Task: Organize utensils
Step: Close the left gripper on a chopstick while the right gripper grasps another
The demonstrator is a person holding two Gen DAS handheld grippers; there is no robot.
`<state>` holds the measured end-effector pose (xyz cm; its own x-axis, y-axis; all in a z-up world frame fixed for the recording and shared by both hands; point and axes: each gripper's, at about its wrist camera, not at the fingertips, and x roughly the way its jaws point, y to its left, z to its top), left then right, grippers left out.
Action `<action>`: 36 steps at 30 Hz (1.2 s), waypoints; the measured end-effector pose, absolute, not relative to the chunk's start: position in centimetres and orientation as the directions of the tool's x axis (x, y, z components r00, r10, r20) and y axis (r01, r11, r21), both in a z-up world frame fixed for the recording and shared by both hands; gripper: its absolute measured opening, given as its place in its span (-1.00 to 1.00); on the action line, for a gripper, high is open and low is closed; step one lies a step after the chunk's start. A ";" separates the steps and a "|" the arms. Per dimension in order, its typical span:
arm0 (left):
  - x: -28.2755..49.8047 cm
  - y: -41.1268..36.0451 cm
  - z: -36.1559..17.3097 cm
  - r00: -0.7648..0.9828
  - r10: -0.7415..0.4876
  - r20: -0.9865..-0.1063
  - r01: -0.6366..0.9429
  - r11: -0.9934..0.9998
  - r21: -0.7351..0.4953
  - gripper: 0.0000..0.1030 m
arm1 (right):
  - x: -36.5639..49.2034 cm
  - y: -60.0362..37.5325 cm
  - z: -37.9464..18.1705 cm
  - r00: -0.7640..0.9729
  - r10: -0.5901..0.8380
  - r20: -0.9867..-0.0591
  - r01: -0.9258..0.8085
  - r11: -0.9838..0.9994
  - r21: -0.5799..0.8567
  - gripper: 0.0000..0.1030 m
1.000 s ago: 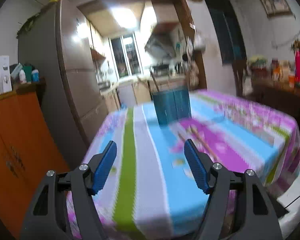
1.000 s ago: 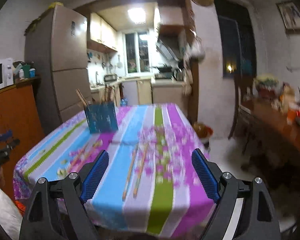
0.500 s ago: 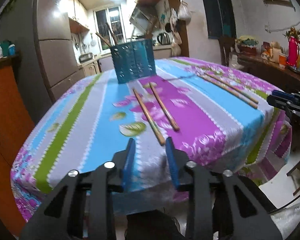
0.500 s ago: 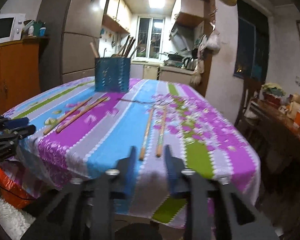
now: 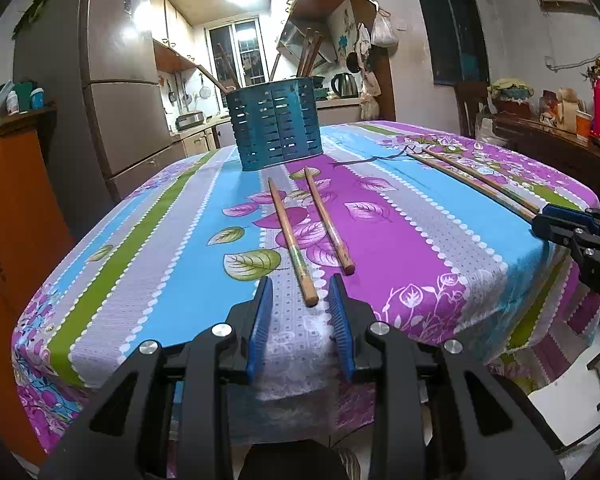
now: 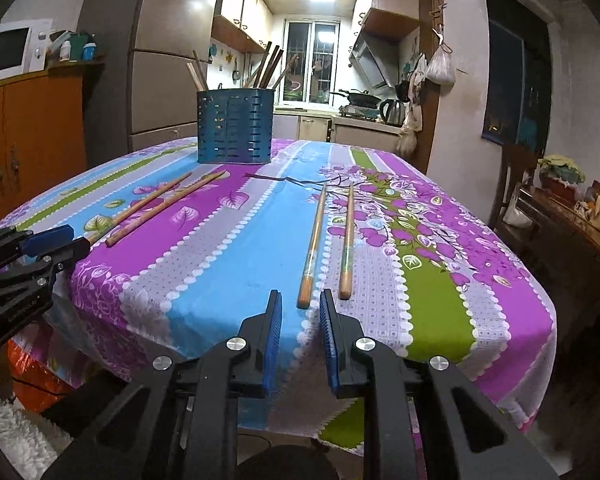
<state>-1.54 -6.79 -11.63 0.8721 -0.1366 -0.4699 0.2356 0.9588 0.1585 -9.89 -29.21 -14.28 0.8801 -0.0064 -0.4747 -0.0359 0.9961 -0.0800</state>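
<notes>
Chopsticks on tabletop [image 5: 400, 240]: four, in two pairs [image 5: 290, 240] [image 6: 324, 236]
Holder [image 5: 275, 127]: one, blue, holding more
Left gripper [image 5: 302, 294]: spread narrowly, empty
Right gripper [image 6: 299, 307]: spread narrowly, empty

Very little writing can be read. In the left wrist view, the black body of the right gripper [image 5: 562, 220], at three o'clock, bears pale letters "DA", cut off by the picture's edge. In the right wrist view, the left gripper [image 6: 56, 242], at nine o'clock, carries small lettering too blurred to make out.
</notes>
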 end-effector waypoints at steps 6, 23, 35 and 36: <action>-1.6 -6.7 -11.8 0.881 -0.127 -0.455 0.213 0.967 0.141 -0.46 | -8.9 -29.4 -14.1 0.871 -0.001 -0.491 -0.035 0.997 -0.065 -0.59; -1.2 -6.2 -11.9 0.871 -0.184 -0.456 0.247 0.965 0.083 -0.85 | -8.4 -29.2 -14.3 0.864 0.007 -0.503 -0.021 1.000 -0.021 -0.77; -0.6 -5.5 -11.6 0.854 -0.207 -0.477 0.266 0.962 0.060 -0.89 | -8.6 -29.4 -13.8 0.861 0.031 -0.507 -0.018 0.999 0.030 -0.85; -0.4 -5.2 -11.5 0.851 -0.204 -0.484 0.261 0.964 0.052 -0.89 | -8.8 -29.3 -13.6 0.864 0.030 -0.503 -0.019 0.999 0.027 -0.85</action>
